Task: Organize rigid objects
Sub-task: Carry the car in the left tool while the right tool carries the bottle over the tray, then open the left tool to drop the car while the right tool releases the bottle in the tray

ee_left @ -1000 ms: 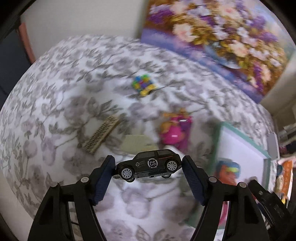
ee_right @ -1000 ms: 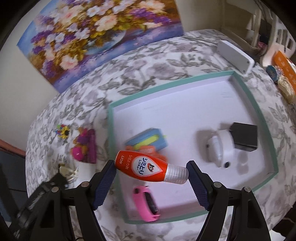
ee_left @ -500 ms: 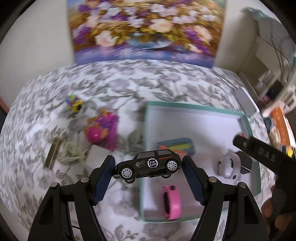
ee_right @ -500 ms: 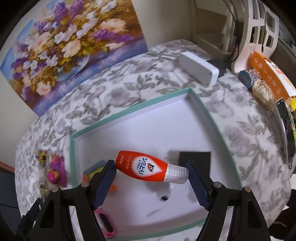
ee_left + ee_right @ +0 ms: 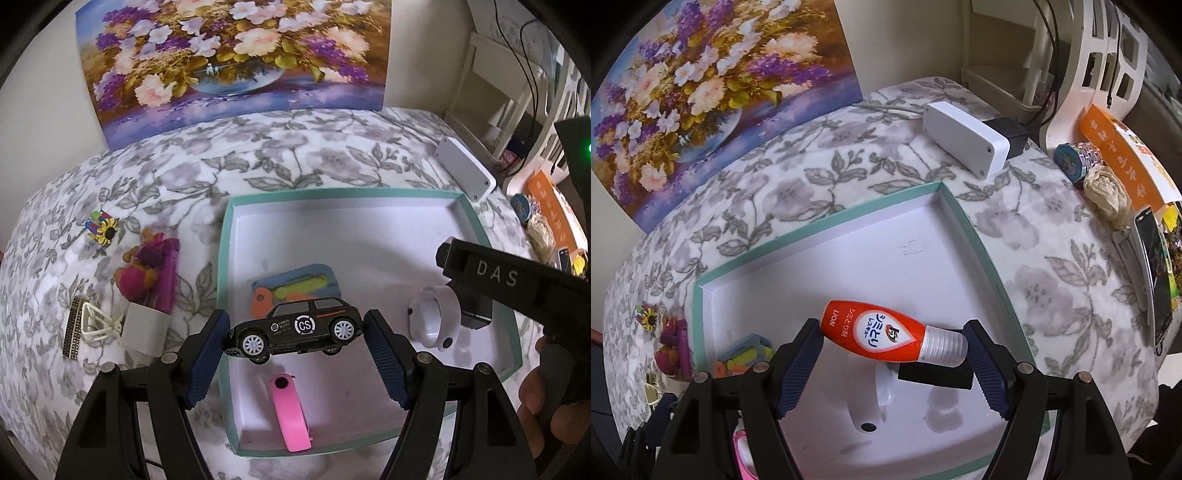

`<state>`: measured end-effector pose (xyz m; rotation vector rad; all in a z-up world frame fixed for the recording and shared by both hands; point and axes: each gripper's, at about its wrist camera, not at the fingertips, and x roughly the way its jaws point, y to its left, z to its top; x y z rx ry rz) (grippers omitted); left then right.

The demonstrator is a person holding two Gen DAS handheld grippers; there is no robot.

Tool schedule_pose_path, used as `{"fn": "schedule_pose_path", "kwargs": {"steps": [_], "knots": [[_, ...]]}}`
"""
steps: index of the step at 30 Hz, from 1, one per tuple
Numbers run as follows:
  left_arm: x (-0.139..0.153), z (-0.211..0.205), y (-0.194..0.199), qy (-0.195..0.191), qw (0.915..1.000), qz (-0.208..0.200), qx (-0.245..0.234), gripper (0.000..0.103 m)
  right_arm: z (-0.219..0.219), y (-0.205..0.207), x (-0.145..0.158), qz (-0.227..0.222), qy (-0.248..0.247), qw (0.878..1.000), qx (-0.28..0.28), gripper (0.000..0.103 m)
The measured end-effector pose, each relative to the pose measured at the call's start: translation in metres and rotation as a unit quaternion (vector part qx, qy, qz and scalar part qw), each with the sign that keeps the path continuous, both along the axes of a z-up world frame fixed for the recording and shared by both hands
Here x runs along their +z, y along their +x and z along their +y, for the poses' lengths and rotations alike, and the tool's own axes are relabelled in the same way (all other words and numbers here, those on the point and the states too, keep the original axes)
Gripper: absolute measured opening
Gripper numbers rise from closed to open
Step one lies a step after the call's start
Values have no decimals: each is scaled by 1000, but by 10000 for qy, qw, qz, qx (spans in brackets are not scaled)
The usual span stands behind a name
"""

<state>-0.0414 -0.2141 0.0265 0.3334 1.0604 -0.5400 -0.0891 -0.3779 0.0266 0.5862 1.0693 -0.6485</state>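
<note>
My left gripper (image 5: pixel 297 330) is shut on a black toy car (image 5: pixel 295 328), held above the near left part of a teal-rimmed white tray (image 5: pixel 340 194). My right gripper (image 5: pixel 892 343) is shut on an orange bottle (image 5: pixel 879 332) with a clear cap, held over the tray's (image 5: pixel 820 229) right half. In the tray lie a pink band (image 5: pixel 290 413), a blue and orange toy (image 5: pixel 295 286), a white ring-shaped device (image 5: pixel 436 317) and a black block (image 5: pixel 936 373). The right gripper's body (image 5: pixel 517 280) shows at the right of the left wrist view.
On the floral cloth left of the tray lie a pink plush toy (image 5: pixel 147 273), a sunflower toy (image 5: pixel 101 229), a white charger (image 5: pixel 144 326) and a brown comb (image 5: pixel 74 326). A white box (image 5: pixel 964 138), snacks and a phone (image 5: pixel 1156 277) sit at the right. A flower painting (image 5: pixel 229 62) stands behind.
Both grippers have swung to the right over the tray, keeping the car and the bottle in their grip. The right gripper has moved toward the tray's right side.
</note>
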Motion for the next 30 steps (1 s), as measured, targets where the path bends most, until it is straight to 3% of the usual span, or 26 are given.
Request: {"fn": "schedule_pose_path", "kwargs": {"steps": [26, 30], "knots": [[-16, -3, 4, 250, 9994, 255, -11, 76, 10, 9, -15, 375, -1, 9989, 290, 81], [-14, -1, 5, 175, 9995, 275, 16, 76, 11, 9, -13, 334, -23, 9990, 295, 90]]}}
